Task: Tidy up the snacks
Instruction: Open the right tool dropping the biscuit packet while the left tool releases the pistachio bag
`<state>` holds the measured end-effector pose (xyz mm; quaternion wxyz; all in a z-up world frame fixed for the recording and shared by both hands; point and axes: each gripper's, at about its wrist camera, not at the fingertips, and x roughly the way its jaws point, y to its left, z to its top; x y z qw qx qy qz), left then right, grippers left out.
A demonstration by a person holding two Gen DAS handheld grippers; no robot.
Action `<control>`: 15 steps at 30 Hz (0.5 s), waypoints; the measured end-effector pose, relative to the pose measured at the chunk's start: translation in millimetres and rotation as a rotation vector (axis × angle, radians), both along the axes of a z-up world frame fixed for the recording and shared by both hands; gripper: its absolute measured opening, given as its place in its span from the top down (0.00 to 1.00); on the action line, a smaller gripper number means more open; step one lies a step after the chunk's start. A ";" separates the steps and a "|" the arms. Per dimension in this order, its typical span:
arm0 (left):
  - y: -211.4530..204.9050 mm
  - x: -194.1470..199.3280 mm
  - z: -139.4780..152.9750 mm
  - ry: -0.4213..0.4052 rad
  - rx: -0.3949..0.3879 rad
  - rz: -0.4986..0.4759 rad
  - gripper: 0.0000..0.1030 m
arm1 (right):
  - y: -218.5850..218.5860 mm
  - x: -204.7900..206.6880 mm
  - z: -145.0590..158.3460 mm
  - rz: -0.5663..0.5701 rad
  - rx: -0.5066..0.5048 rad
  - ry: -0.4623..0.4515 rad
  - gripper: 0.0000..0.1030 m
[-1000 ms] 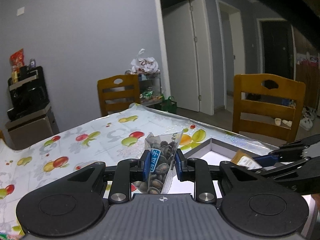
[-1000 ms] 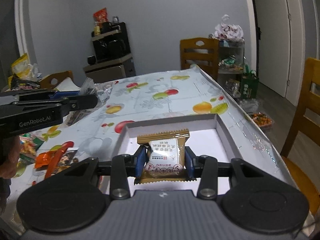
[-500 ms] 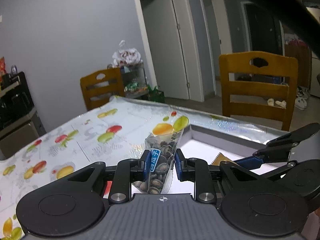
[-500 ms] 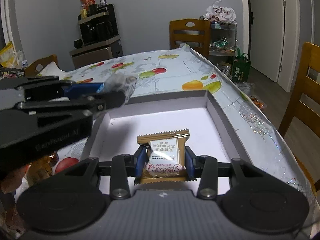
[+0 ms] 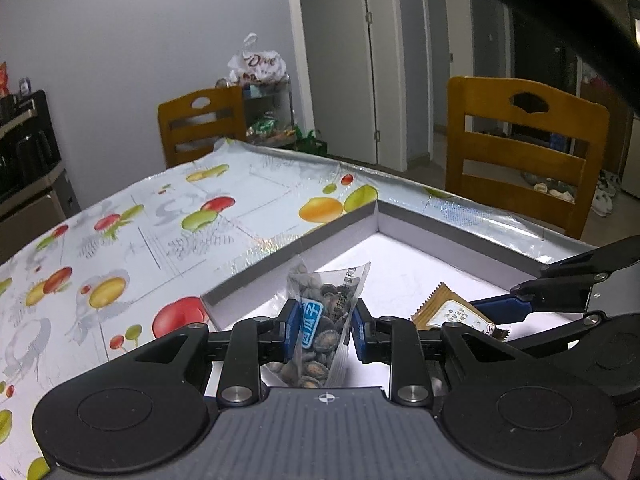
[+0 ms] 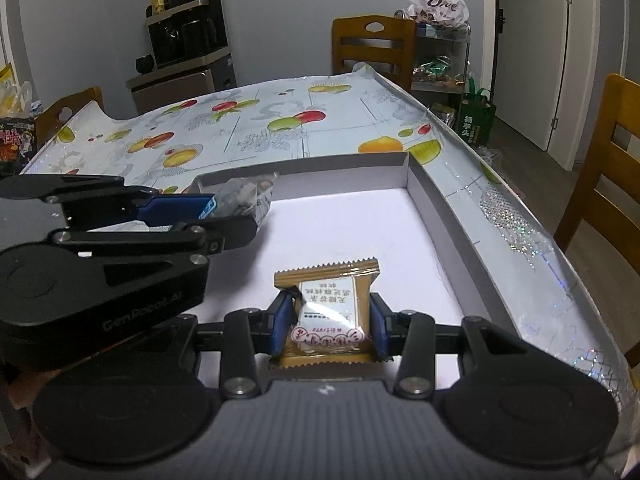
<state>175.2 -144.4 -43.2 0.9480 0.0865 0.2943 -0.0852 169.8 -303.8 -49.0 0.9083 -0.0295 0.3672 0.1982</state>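
The left gripper (image 5: 324, 330) has its blue pads closed on a clear packet of dark seeds (image 5: 320, 320); its jaws have just been opening a little, with the packet between them and the pads against its sides. The packet stands upright over the near left corner of a shallow white box (image 5: 340, 224). The right gripper (image 6: 329, 326) clamps a gold-brown wrapped biscuit (image 6: 326, 308) by its sides, low over the white floor of the box near its front edge. The seed packet carries a blue label with white characters; the biscuit wrapper has a white panel with small print I cannot read. The left gripper's side reads "GenRobot.AI". The box sits at the right edge of a table (image 6: 240, 128) covered in a fruit-printed cloth. Wooden chairs (image 5: 524, 152) stand around it, and a white bag marked "Dove" (image 6: 438, 4) rests on a shelf by the grey wall.
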 end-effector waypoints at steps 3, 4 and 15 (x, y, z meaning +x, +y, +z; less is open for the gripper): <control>0.8 -0.8 -0.4 0.008 -0.010 0.003 0.70 | 1.6 0.8 0.2 0.002 -0.008 0.005 0.61; 1.5 -0.8 -0.4 0.012 -0.014 0.005 0.66 | 2.0 1.0 0.3 0.003 -0.010 0.005 0.60; 9.4 -3.2 1.0 0.017 -0.086 0.016 0.19 | 11.1 -7.2 1.0 0.029 -0.075 -0.033 0.35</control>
